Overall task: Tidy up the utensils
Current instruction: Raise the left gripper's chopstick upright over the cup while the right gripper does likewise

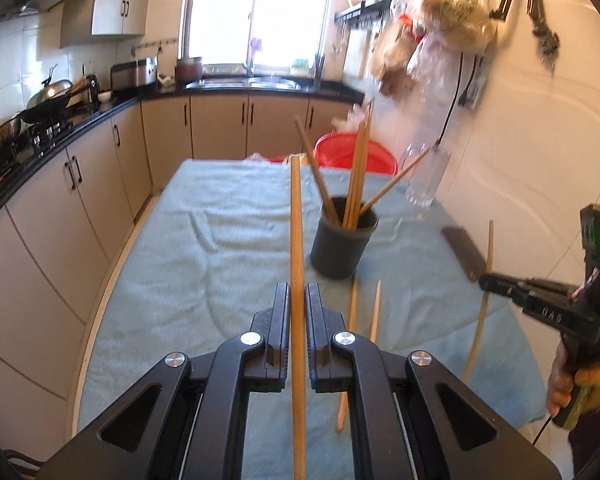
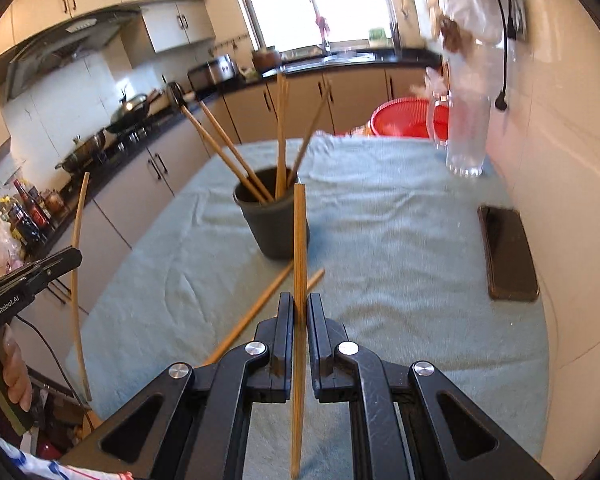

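Kitchen counters and cupboards run down the left of both views, with a bright window at the top middle, and a blue towel (image 1: 204, 240) covers the table in the middle.

In the left wrist view, the left gripper (image 1: 298, 304) sits at the bottom middle. It pinches one long chopstick (image 1: 297, 240) that points up the frame. Just right of it stands the dark cup (image 1: 342, 244). Four or five chopsticks (image 1: 358, 168) lean inside it, tips down. Two loose chopsticks (image 1: 376, 312) lie on the towel below the cup. At the far right, the right gripper (image 1: 485, 280) pinches its own stick (image 1: 485, 304).

In the right wrist view, the left gripper shows at the far left edge. In the bottom middle the right gripper's jaws press on a chopstick (image 2: 299, 240). The cup (image 2: 274, 228) stands just behind that stick. A phone (image 2: 506, 252) lies at the right, and a clear glass jug (image 2: 468, 132) stands at the upper right.

These sticks look light, thin and stiff. They are smooth, so they could slip or spin if held loosely. I think holding near the middle keeps a stick steady. The cup looks light too, so a hard poke might tip it.
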The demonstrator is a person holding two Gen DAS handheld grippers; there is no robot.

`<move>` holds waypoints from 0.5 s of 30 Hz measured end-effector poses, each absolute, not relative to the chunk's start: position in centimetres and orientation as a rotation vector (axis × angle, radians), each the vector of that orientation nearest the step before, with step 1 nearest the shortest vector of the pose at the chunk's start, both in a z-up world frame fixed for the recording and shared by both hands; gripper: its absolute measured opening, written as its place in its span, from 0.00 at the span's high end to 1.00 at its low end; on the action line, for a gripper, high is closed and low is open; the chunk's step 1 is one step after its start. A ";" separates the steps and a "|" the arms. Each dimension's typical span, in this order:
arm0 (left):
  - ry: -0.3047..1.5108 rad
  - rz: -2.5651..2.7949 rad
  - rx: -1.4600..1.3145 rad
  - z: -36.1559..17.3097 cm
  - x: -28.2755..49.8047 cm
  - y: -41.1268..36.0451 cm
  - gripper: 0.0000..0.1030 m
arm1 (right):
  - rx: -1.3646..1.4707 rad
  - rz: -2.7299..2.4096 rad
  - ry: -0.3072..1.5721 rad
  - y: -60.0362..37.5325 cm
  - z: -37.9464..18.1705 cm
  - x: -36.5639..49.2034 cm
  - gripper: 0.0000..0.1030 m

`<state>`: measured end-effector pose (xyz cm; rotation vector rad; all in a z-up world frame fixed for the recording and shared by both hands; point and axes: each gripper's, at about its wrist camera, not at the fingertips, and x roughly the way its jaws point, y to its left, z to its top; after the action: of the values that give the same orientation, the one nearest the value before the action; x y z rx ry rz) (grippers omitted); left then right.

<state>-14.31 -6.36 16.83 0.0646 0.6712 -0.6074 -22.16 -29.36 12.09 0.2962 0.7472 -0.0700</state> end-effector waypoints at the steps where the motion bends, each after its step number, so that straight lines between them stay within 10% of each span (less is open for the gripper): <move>1: 0.662 -0.608 0.056 17.1 -14.1 -6.6 0.94 | 0.300 -0.067 0.737 -29.4 12.3 -22.2 0.93; 15: 0.422 -0.568 -0.110 22.5 -10.0 -11.2 0.94 | 0.318 -0.069 0.504 -30.7 20.3 -20.5 0.93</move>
<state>-9.96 -11.17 22.55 -0.1103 0.4217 -0.5684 -20.46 -30.74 20.27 0.3177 0.5044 -0.0695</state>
